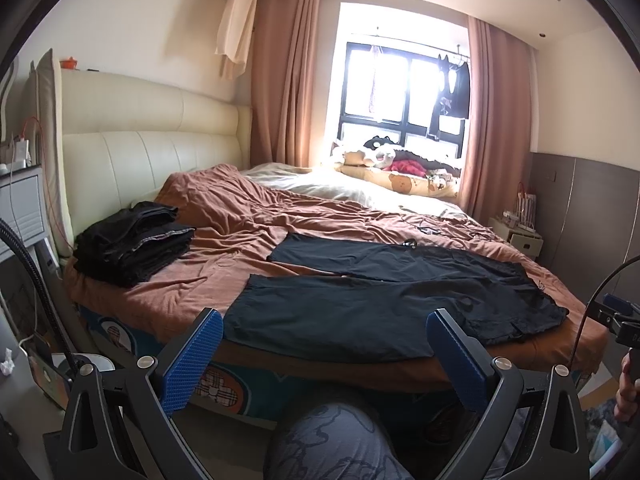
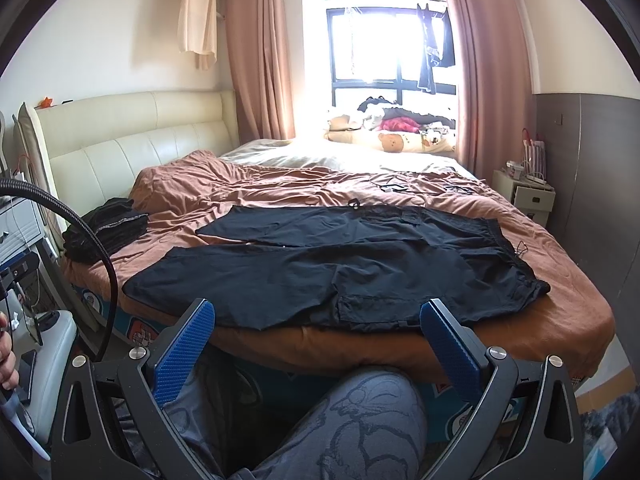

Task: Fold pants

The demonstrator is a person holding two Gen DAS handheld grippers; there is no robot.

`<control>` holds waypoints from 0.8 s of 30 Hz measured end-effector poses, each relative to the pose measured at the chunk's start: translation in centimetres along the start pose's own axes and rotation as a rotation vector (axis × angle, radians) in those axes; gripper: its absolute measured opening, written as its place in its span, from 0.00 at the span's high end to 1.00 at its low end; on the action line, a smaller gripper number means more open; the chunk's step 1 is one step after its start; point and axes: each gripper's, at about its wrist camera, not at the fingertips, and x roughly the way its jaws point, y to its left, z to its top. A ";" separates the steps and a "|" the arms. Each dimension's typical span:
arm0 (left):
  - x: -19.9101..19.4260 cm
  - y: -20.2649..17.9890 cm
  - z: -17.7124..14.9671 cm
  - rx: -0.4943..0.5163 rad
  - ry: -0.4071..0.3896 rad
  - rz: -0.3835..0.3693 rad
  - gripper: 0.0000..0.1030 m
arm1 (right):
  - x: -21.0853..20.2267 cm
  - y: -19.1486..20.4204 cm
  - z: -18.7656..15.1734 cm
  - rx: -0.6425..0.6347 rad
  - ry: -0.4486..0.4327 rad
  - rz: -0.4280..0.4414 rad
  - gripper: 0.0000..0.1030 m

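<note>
From the left wrist view, the right gripper [image 1: 622, 320] at three o'clock is cut off by the frame edge, so its jaws cannot be judged. The window [image 2: 390, 46] at twelve o'clock is blown out by glare. Small dark items on the bedspread [image 2: 394, 188] beyond the pants [image 2: 340, 268] are too small to identify. The near pant leg's edge hides behind the left gripper's fingers [image 1: 200, 354].

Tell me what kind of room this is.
A home bedroom, almost certainly. A large bed with a padded cream headboard fills the room, pink curtains frame a window, and black pants lie spread flat on the brown bedspread beside a stack of folded dark clothes.
</note>
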 end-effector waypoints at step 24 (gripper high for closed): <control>2.9 1.2 -1.2 -0.001 0.059 0.000 0.00 | 1.7 -1.0 0.2 0.023 0.031 -0.008 0.00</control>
